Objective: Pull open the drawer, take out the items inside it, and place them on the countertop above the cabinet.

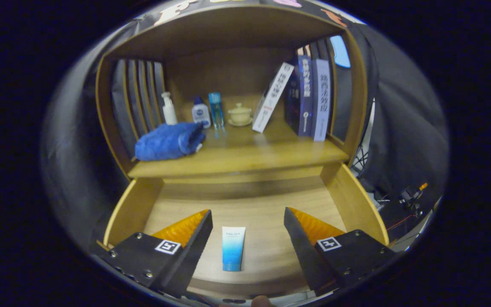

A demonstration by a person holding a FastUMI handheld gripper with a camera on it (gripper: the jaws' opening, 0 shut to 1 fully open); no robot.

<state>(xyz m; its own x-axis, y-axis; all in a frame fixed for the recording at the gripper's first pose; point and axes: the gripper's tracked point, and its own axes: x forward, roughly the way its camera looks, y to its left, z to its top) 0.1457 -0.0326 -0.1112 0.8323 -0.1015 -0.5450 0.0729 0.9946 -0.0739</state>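
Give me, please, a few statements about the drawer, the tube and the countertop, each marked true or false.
1. The drawer is pulled open. True.
2. The gripper is shut on the tube. False: its fingers are spread, and the tube lies flat between them, untouched.
3. A blue towel lies on the countertop. True.
4. The white book lies flat on the countertop. False: it leans against the upright dark books.
5. A lidded cup stands in the drawer. False: it stands on the countertop.

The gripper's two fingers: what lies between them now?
In the gripper view, the blue tube lies flat on the open drawer floor between the open gripper fingers, touching neither.
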